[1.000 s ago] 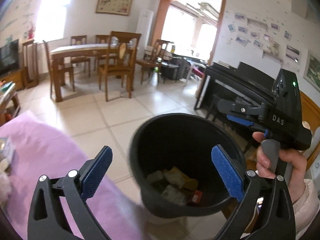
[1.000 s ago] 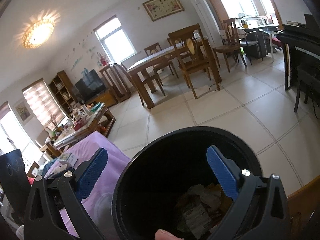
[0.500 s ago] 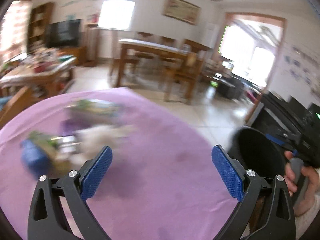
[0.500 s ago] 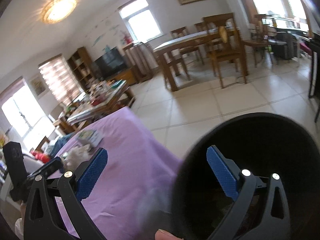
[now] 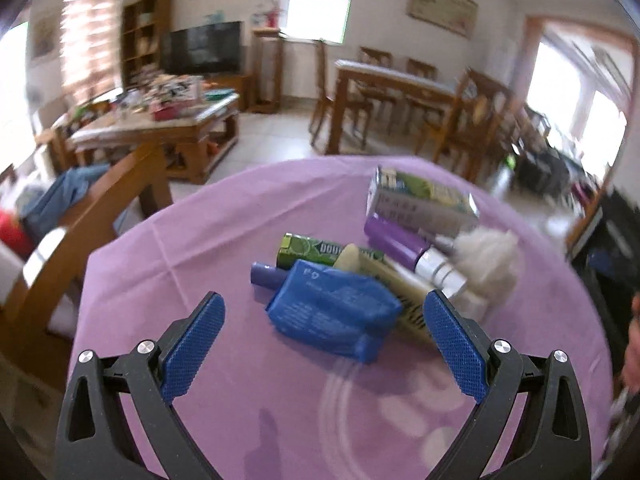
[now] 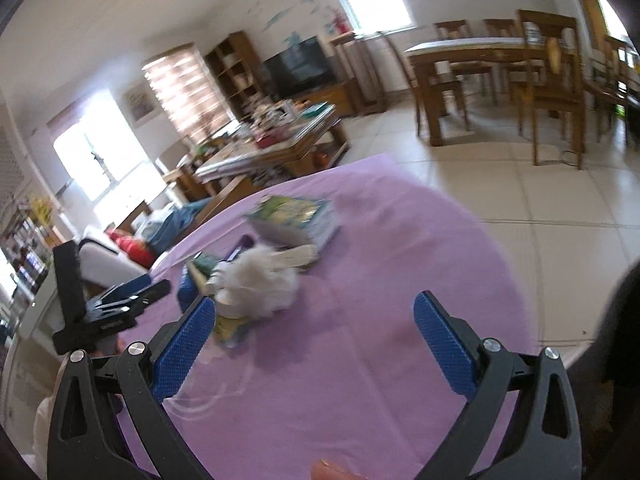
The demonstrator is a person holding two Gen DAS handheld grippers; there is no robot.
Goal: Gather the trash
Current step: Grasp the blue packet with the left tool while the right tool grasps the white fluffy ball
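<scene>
A heap of trash lies on the purple table (image 5: 208, 240). Nearest is a crumpled blue packet (image 5: 334, 312), with a green box (image 5: 316, 249), a purple tube (image 5: 404, 242), a white tissue wad (image 5: 486, 256) and a green-white carton (image 5: 420, 200) behind it. My left gripper (image 5: 324, 350) hangs open just short of the blue packet, nothing between its fingers. In the right wrist view my right gripper (image 6: 314, 346) is open over the purple cloth, right of the tissue wad (image 6: 262, 280) and carton (image 6: 296, 218). The black bin (image 6: 624, 320) shows only as a dark edge at far right.
A wooden chair (image 5: 92, 216) stands at the table's left side. Beyond are a cluttered coffee table (image 5: 160, 120), a dining table with chairs (image 5: 404, 92) and tiled floor (image 6: 540, 196). The left gripper's body (image 6: 100, 312) appears at the left of the right wrist view.
Both grippers swung left, away from the black bin and onto the purple table. The trash heap now sits in front of my left gripper. Both stayed open.
</scene>
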